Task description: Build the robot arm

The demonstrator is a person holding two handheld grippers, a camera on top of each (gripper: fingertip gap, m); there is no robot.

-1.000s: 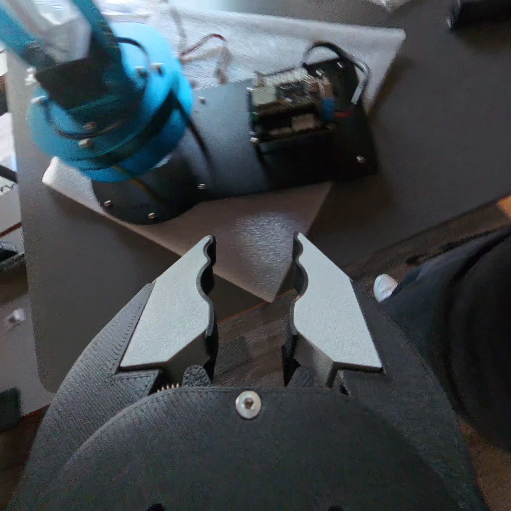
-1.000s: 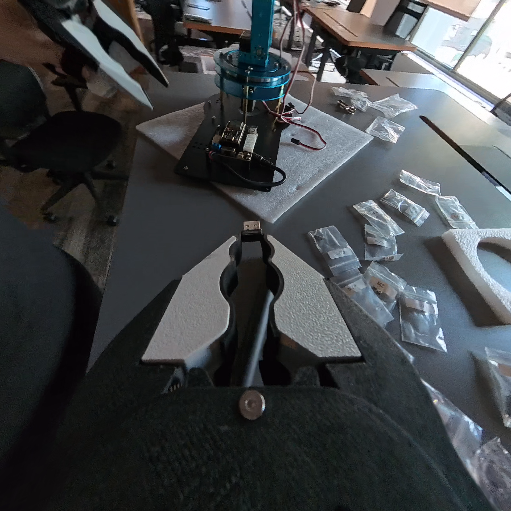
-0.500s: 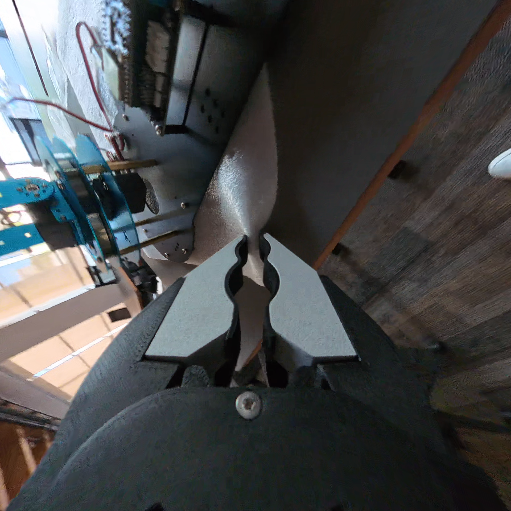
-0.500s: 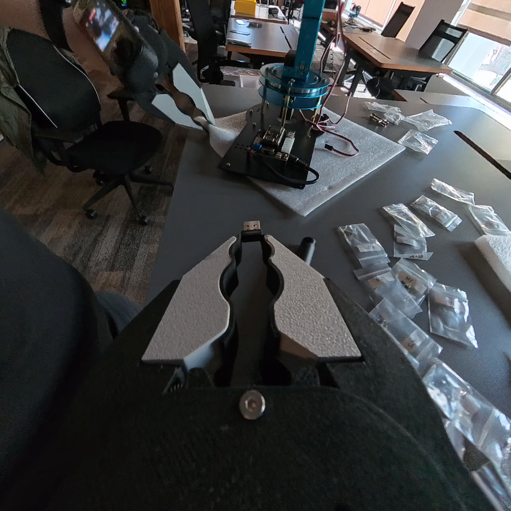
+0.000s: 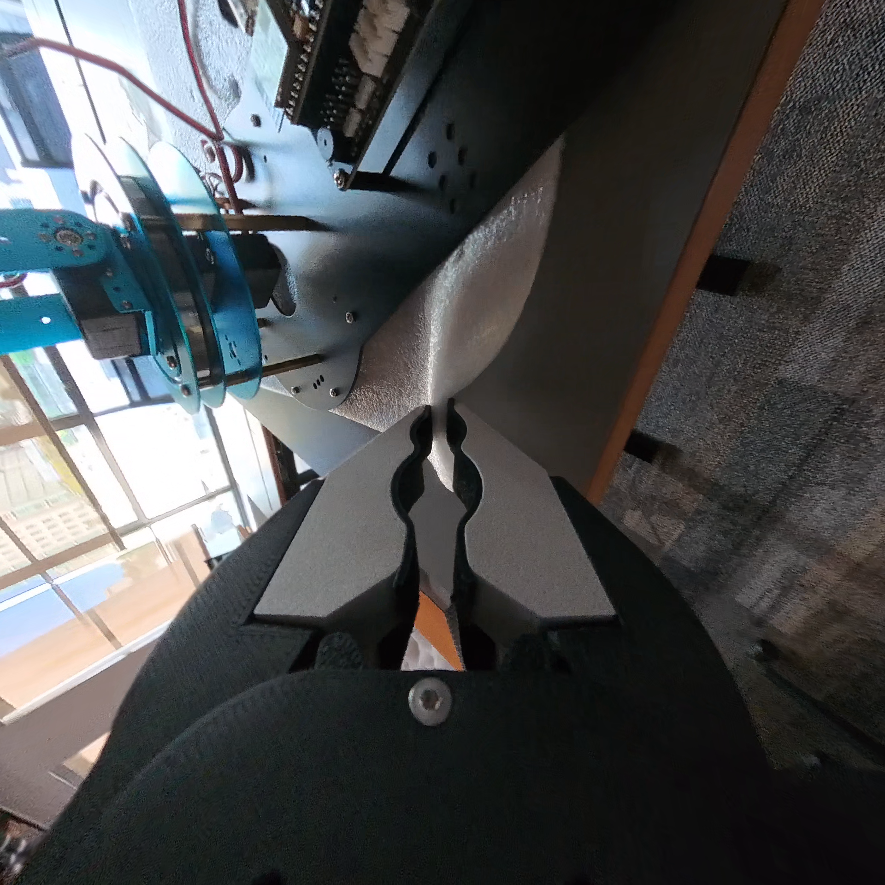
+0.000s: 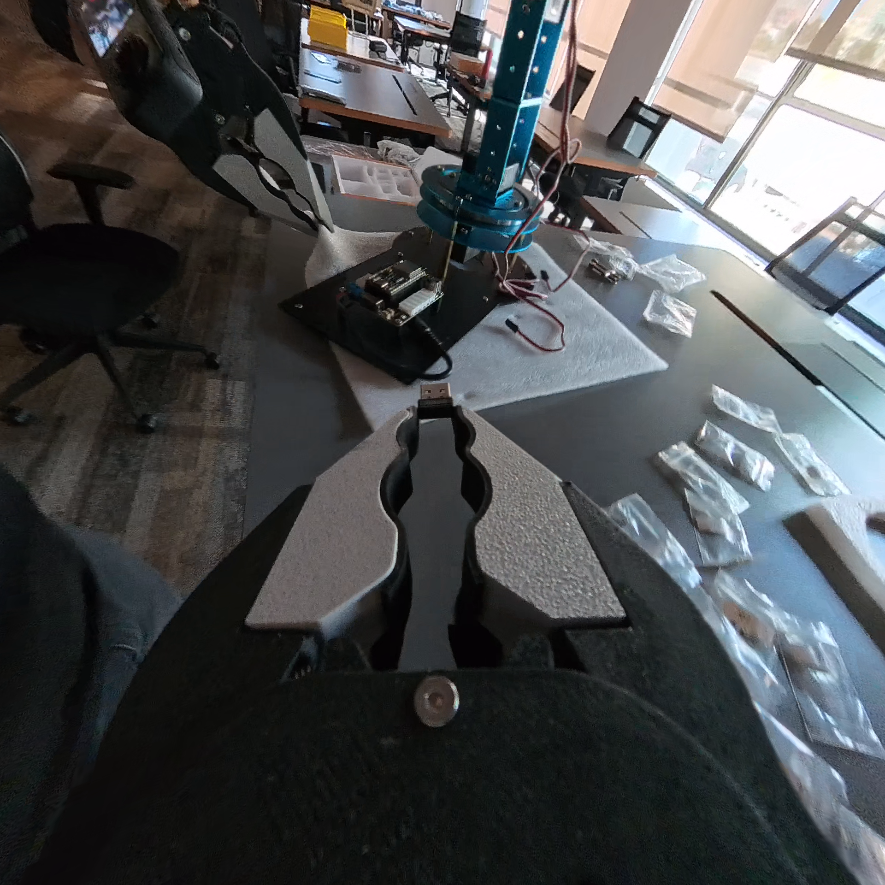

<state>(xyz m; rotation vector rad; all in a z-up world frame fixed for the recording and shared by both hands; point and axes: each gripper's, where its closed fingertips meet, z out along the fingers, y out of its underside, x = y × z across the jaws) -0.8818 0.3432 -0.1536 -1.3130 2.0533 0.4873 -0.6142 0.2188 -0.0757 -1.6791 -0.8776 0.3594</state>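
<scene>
Left wrist view: our left gripper (image 5: 438,407) is rolled on its side, so the table (image 5: 622,201) reads as a near-vertical plane. The jaws are pinched together on the corner of the white foam sheet (image 5: 459,306), which curls up off the table where we hold it; a thin pad like this can only be taken by an edge. The sheet carries the black base plate (image 5: 306,268), with the blue turntable discs (image 5: 201,306) standing off it on brass posts and a circuit board (image 5: 335,62) farther along. Red wires (image 5: 210,115) run past the discs.

Right wrist view: our right gripper (image 6: 435,412) is clamped on a black USB plug (image 6: 436,397), whose metal end sticks out past the fingertips and points toward the board. We judge that the plug is gripped by its body to leave the contact end free. It hovers above the table, just short of the foam sheet's near corner. The left gripper shows at the sheet's far-left corner, beside an office chair (image 6: 81,282). A black cable (image 6: 431,354) loops off the board. Small clear parts bags (image 6: 709,483) lie scattered to the right, well apart from the sheet.
</scene>
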